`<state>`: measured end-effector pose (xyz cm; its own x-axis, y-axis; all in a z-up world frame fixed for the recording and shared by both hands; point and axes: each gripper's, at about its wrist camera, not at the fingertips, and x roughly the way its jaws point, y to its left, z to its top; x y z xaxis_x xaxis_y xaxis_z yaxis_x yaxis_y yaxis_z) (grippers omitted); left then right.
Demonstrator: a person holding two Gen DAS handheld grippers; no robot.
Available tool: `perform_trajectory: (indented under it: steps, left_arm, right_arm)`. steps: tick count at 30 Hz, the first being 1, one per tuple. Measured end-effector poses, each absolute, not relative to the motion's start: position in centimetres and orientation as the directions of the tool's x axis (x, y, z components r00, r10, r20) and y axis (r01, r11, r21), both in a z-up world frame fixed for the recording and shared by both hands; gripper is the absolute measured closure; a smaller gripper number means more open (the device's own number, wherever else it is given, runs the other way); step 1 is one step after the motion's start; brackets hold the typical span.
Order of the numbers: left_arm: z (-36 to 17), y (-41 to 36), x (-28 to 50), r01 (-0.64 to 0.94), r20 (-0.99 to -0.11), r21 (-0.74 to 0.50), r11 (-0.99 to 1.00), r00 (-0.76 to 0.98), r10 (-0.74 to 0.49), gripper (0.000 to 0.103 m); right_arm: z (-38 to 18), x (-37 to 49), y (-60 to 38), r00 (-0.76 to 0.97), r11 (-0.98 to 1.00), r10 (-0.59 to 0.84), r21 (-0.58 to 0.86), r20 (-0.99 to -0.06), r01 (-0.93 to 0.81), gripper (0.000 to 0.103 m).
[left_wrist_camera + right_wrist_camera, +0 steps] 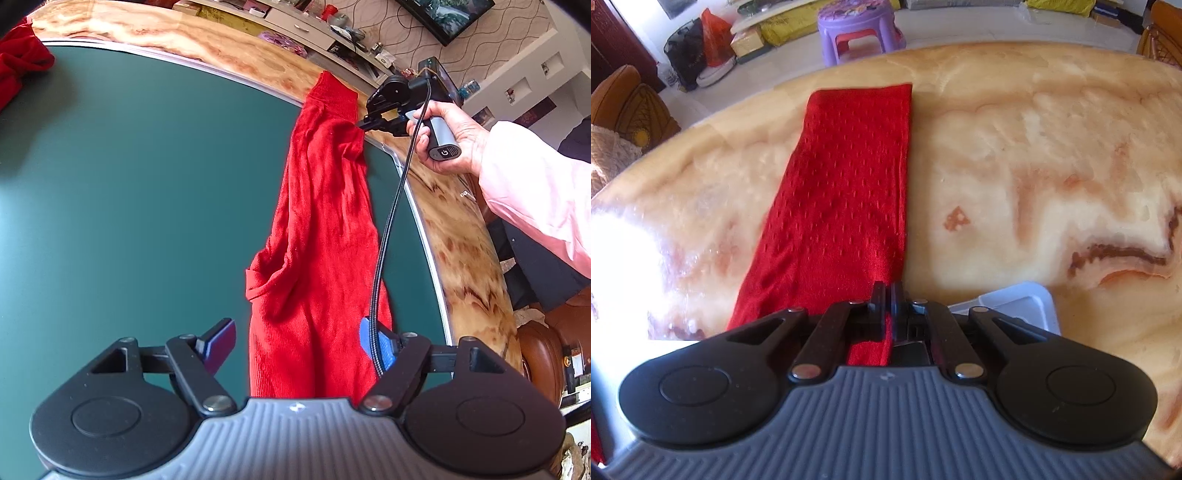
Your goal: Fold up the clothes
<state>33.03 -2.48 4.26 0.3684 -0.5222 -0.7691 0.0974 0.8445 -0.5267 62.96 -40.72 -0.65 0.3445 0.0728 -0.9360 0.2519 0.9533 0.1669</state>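
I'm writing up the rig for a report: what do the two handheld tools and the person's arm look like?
Each tool has a grey ribbed body, two round black discs and black linkage arms. The left tool carries blue finger pads; the right tool has dark fingers. From the left wrist view, the right tool has a grey handle marked with a power symbol, and a black braided cable trailing from it. The person wears a pink sleeve.

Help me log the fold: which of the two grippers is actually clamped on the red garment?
The right gripper, shut on the red garment near the table's marble rim; the left gripper stands open around the cloth.
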Motion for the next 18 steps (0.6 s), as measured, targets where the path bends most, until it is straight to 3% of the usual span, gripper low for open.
perform_trajectory:
  steps: [2, 4, 11, 18]
  left_arm:
    - [4.3, -2.1, 33.1, 0.09, -0.771, -0.524, 0.847, 0.372, -0.517, 0.024]
    - [4.6, -1.4, 32.9, 0.078, -0.769, -0.523, 0.848, 0.386, -0.51, 0.024]
    - [4.7, 1.1, 32.5, 0.041, -0.786, -0.515, 0.856, 0.376, -0.491, 0.015]
    - [4.6, 2.3, 31.9, 0.035, -0.794, -0.52, 0.853, 0.348, -0.498, 0.014]
  right_arm:
    - [-0.3, 62.4, -40.7, 0.364, 0.955, 0.066, 0.165, -0.929, 0.247, 0.089]
    - [0.4, 61.4, -40.8, 0.387, 0.951, 0.095, 0.199, -0.917, 0.237, 0.088]
    - [1.2, 55.1, -40.9, 0.347, 0.919, 0.304, 0.368, -0.887, 0.137, 0.088]
    - [0.6, 52.0, -40.0, 0.354, 0.917, 0.337, 0.389, -0.872, 0.085, 0.088]
